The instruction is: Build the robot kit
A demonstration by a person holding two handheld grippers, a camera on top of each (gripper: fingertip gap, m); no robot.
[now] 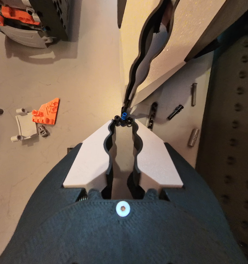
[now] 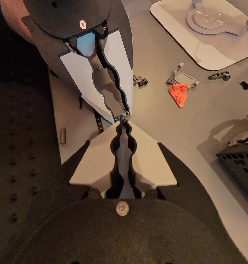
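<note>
Holding: two grippers are meeting tip to tip over the grey table (image 1: 77, 80), sharing one tiny build between them.
Table: it is carrying loose building-toy parts spread well apart, probably so each can be picked singly; a dark perforated mat (image 1: 232, 142) is lying along one side.
White tray (image 2: 206, 47): sitting at the far edge in the right wrist view, bearing a clear round piece.
Large model (image 1: 27, 25): a grey, black and orange assembly is resting at the far left of the left wrist view.
Left gripper (image 1: 122, 121): its fingers are clenched on a small black connector (image 1: 117, 119), pinching it by the ends so the sockets are facing the other gripper.
Right gripper (image 2: 124, 121): its fingers are pressed nearly together on a small dark piece at their tips; what that piece is I cannot tell.
Blue pin (image 1: 124, 115): standing up out of the black connector's middle, right at the right gripper's tips.
Pose: the left gripper is pointing forward and level; the right is coming in from the opposite side, tilted steeply down onto the pin.
Orange panel (image 1: 46, 112): lying flat beside a grey curved panel (image 1: 26, 125), overlapping its edge.
Black beam (image 1: 152, 115): lying just beyond the tips, partly hidden.
Black pin (image 1: 175, 111): lying near the mat.
</note>
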